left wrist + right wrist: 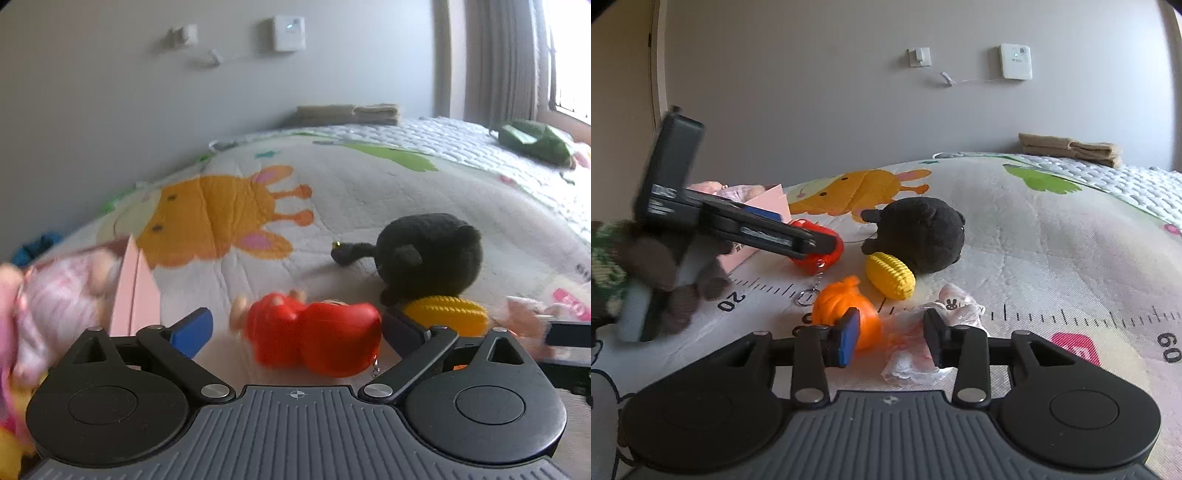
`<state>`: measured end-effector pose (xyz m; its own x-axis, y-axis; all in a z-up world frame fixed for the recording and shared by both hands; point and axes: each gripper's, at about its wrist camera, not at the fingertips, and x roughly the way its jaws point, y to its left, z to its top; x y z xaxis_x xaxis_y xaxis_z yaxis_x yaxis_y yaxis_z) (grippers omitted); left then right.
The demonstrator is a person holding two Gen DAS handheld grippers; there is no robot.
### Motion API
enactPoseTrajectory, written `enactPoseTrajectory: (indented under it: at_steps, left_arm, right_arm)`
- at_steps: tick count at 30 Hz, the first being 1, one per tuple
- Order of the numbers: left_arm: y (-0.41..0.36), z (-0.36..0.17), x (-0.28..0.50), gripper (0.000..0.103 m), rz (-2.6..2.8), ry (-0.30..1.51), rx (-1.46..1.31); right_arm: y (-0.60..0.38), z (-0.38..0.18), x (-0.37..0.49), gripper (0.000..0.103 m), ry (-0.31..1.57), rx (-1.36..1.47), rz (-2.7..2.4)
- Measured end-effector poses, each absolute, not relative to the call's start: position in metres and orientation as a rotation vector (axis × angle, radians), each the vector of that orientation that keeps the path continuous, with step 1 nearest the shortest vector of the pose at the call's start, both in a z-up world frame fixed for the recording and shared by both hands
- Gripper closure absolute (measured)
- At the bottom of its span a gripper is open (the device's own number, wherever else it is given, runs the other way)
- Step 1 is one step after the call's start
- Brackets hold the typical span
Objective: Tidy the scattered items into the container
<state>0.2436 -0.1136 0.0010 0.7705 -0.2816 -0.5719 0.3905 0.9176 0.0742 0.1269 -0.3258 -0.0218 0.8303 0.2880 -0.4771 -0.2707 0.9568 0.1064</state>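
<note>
Pink box (768, 201) already holds a doll, while beside it the red toy (314, 332) sits between the open left gripper (295, 328), corn, pumpkin and black plush left; right gripper (892, 338) open, empty.

The quilted cloth bedspread (1052, 236) looks matt and stitched. On it, the black toy (919, 234) is fuzzy plush, while beside it the yellow corn (891, 275) looks knitted and the red toy (314, 336) smooth, glossy plastic.
</note>
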Motion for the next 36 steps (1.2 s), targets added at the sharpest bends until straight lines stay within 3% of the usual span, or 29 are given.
enactPoseTrajectory:
  at_steps: [8,13,21,25,36]
  left_arm:
    - [-0.115,-0.019,0.265,0.003,-0.365,0.680,0.142]
    - [-0.114,-0.010,0.260,0.004,-0.381,0.630,0.129]
    - [-0.112,0.005,0.216,0.004,-0.482,0.580,0.179]
    - [-0.098,0.017,0.175,0.004,-0.542,0.552,0.189]
    - [-0.033,0.015,0.108,0.004,-0.531,0.675,0.143]
  right_arm:
    - [-0.325,-0.022,0.126,0.052,0.517,0.036,0.302]
    - [-0.322,-0.022,0.126,0.041,0.509,0.017,0.295]
    - [-0.315,-0.015,0.116,0.036,0.469,-0.062,0.297]
    - [-0.302,-0.008,0.109,0.026,0.480,-0.133,0.355]
    - [-0.249,-0.015,0.114,0.023,0.613,-0.238,0.461]
